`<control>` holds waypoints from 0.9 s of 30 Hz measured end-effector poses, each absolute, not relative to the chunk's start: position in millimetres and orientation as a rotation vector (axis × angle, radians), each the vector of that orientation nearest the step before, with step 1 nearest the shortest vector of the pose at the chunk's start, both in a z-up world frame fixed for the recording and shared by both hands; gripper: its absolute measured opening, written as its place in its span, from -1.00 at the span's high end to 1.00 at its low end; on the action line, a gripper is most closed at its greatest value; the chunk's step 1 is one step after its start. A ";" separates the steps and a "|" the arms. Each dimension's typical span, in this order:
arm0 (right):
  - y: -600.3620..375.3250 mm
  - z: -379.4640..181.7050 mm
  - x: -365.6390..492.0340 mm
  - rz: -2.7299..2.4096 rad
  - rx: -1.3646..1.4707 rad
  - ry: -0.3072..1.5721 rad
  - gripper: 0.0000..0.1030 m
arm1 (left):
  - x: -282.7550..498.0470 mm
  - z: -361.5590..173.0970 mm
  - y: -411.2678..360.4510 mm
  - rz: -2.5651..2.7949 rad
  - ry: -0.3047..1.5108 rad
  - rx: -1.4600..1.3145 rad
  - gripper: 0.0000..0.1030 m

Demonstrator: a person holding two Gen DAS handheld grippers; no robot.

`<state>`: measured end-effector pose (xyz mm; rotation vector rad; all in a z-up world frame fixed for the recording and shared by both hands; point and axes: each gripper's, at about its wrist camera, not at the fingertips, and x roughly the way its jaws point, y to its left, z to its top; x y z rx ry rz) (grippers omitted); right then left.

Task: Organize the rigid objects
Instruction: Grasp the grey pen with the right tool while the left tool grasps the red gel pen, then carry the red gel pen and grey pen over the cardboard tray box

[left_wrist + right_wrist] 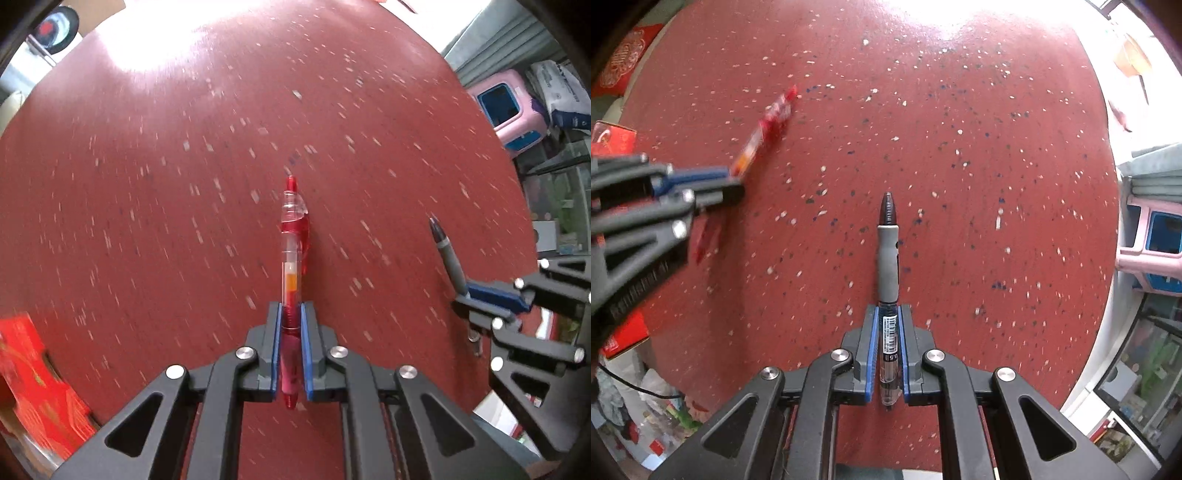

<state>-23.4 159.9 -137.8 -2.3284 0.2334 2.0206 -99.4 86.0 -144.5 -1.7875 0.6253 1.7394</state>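
Above the red speckled table (147,184), two pens are held, one in each set of tongs. The red pen (291,258) is clamped between the blue pads of the left gripper (290,325), taken near its tip end so that most of the barrel and the clip end project beyond the fingers. To the right of the red pen, and well apart from it, the black pen (888,258) is pinched in the right gripper (889,332); its clear labelled barrel is gripped, while the grey rubber sleeve and dark tip stick out in front. Both sets of jaws are drawn narrow, each closed on its pen. Neither pen can be said to touch the table; both appear lifted clear of it. To the left of the red pen, a red box (33,369) is seen at the table's edge. The pens are judged light and stiff, so little force is needed. The smooth plastic barrels are likely slippery and may twist or slide between flat pads. A hold nearer the middle of each barrel would probably keep it from swinging. The red pen's clip and the clear barrels could crack if squeezed hard.
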 end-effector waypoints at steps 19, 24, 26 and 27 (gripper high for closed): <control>127.4 -94.3 26.4 2.100 -2.411 0.106 0.79 | -32.3 -106.6 62.9 1.683 0.523 -1.840 0.80; 125.2 -85.2 19.5 2.128 -2.395 0.063 0.79 | -35.1 -89.7 30.2 1.758 0.451 -1.836 0.80; 121.4 -78.9 22.4 2.140 -2.390 0.038 0.78 | -34.7 -78.2 11.4 1.789 0.422 -1.826 0.80; 119.8 -77.1 20.1 2.146 -2.388 0.024 0.78 | -36.4 -75.7 8.3 1.806 0.408 -1.822 0.80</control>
